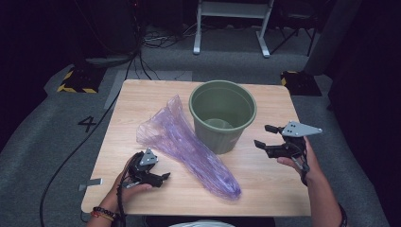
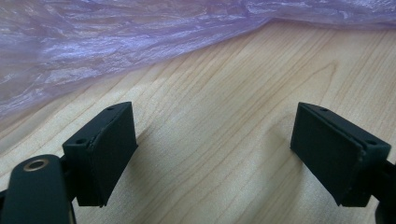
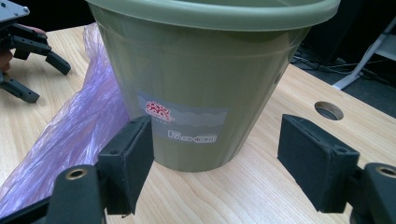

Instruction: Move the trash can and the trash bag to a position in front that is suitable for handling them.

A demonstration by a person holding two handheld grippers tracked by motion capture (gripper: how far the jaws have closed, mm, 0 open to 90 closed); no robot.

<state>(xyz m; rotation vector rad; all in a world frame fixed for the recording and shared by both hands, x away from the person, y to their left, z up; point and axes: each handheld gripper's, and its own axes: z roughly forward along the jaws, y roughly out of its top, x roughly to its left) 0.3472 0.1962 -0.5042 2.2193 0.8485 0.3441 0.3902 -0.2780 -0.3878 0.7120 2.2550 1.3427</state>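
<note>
Writing shows on the round, ribbed olive-green plastic bucket (image 3: 205, 79): a pale rectangular sticker (image 3: 184, 122) on its side wall carries a small red emblem and, lower right, white outlined letters that seem to read "Fashion"; the finer print is too small to make out. The bucket stands upright on the light wood-grain desk (image 1: 265, 182), toward its far edge and a little right of the middle. Against the bucket's left side lies a crumpled, translucent purple plastic bag (image 1: 189, 146), stretched in a long cone from near the far-left part of the desk down toward the near edge, its narrow end close to the middle of that edge. The left claw (image 1: 161, 178) rests low by the near-left corner, just beside the bag, its black pads spread apart over bare wood with nothing between them. The right claw (image 1: 265, 137) is held above the desk near the right edge, pointing at the bucket's wall, released and wide, apart from the bucket. A round hole (image 3: 328, 110) is cut in the desk beyond the bucket.
</note>
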